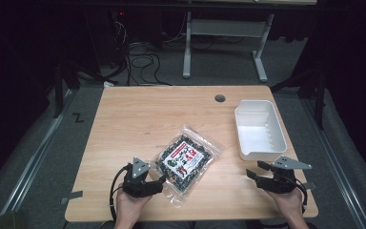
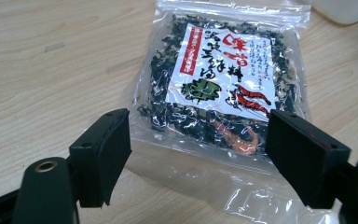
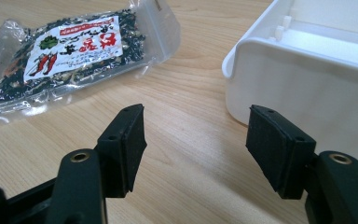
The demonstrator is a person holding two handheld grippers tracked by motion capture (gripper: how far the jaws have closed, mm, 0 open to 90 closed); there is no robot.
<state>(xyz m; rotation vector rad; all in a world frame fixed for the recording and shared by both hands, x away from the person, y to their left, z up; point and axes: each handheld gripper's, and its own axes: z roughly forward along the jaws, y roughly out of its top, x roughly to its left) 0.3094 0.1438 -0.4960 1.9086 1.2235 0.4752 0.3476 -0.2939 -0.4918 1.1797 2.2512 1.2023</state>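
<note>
The worktop [image 1: 138, 114] is showing pale wood with fine grain. The clear packet [image 2: 223, 84] is glinting, packed with dark green-black flakes, its white label [image 2: 219, 70] carrying black script, a red strip, red shrimps and a green leaf. The tub [image 1: 259, 129] is gleaming plain white. Both the left hand-held gripper [image 2: 198, 144] and the right hand-held gripper [image 3: 196, 140] are looking matte black.

Both hands come in from the bottom edge of the high view, each one holding a gripper low over the table. The left gripper [image 1: 162, 180] points forward and a little to the right, and its jaws stand apart with nothing pressed between them. The right gripper [image 1: 255, 170] points forward and to the left, with jaws wide apart and nothing between them.
</note>
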